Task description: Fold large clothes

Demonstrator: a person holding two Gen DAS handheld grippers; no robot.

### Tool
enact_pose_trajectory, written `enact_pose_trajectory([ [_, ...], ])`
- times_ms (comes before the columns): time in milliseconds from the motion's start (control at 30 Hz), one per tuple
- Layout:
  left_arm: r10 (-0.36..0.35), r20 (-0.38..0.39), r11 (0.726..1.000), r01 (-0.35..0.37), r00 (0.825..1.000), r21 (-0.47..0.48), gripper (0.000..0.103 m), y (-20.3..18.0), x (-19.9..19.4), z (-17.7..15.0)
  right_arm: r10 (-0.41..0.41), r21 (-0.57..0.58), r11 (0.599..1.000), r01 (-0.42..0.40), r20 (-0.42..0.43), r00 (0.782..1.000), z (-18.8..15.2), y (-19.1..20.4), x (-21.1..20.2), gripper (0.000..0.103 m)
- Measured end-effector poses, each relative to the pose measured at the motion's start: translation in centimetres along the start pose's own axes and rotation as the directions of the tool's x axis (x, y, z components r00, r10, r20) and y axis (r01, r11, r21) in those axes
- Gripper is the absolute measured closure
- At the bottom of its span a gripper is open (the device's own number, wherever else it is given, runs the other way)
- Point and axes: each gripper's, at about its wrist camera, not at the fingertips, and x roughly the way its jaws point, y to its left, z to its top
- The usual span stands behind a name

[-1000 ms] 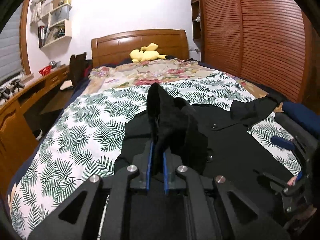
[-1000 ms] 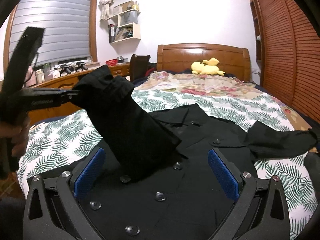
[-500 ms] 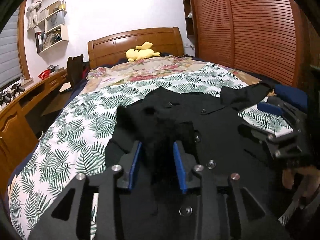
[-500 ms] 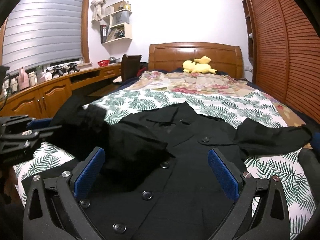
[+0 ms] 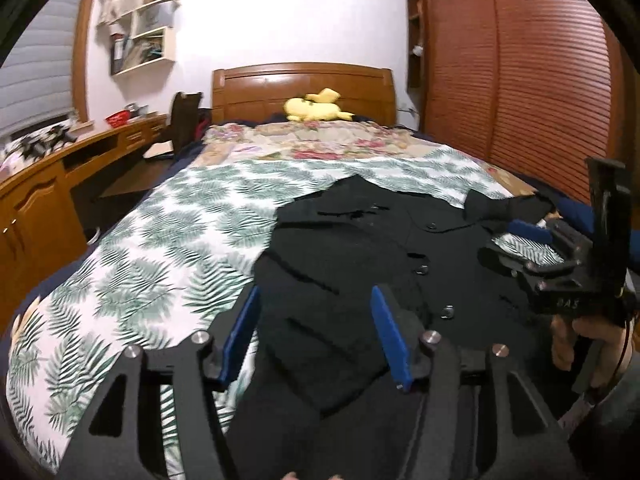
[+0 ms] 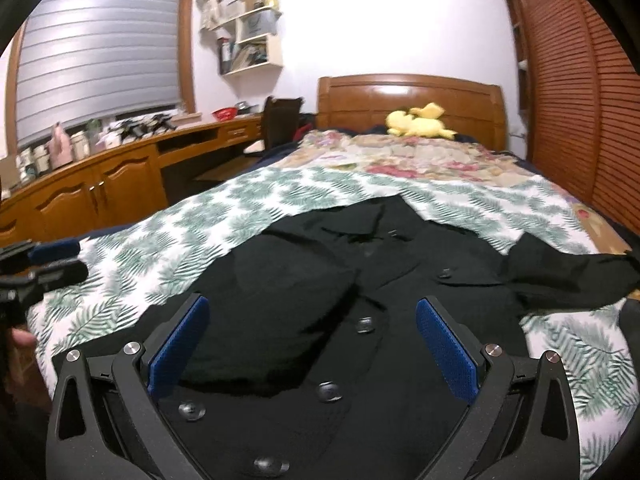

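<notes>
While the folded sleeve (image 6: 280, 320) lies loose on the shirt (image 5: 400, 248) spread over the bed (image 5: 160, 240), a careless pass could drag it open. Our left gripper (image 5: 316, 336) has just been opening, nothing pinched; the right gripper (image 6: 312, 344) gapes empty. The other sleeve (image 6: 568, 276) nears the bed's right edge; leftward, free bedspread.
</notes>
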Motion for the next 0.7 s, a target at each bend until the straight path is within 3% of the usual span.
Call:
enact_pose_trajectory([
  [167,0.078,-0.003,0.996,-0.078,0.997,-0.047,0.046,3.8,-0.9,-1.1,0.108,-0.072,0.991,-0.113,-0.069,0.992,-1.1,4.5,1.9,0.003],
  [300,0.119,-0.002,0.990,-0.118,0.993,-0.073,0.046,6.2,-1.6,-2.2,0.199,-0.135,0.966,-0.220,-0.150,0.968,-2.4,8.8,3.5,0.015],
  [433,0.139,0.004,0.986,-0.138,0.990,-0.089,0.046,7.7,-2.4,-3.1,0.240,-0.193,0.939,-0.285,-0.230,0.943,-4.0,12.5,5.3,0.029],
  [567,0.149,0.004,0.985,-0.148,0.989,-0.094,0.046,8.6,-2.8,-3.7,0.253,-0.217,0.920,-0.326,-0.307,0.917,-5.1,14.6,7.2,0.035],
  [700,0.140,0.006,0.985,-0.139,0.990,-0.103,0.046,8.9,-3.0,-3.9,0.222,-0.273,0.900,-0.340,-0.384,0.896,-6.2,16.2,8.6,0.048],
])
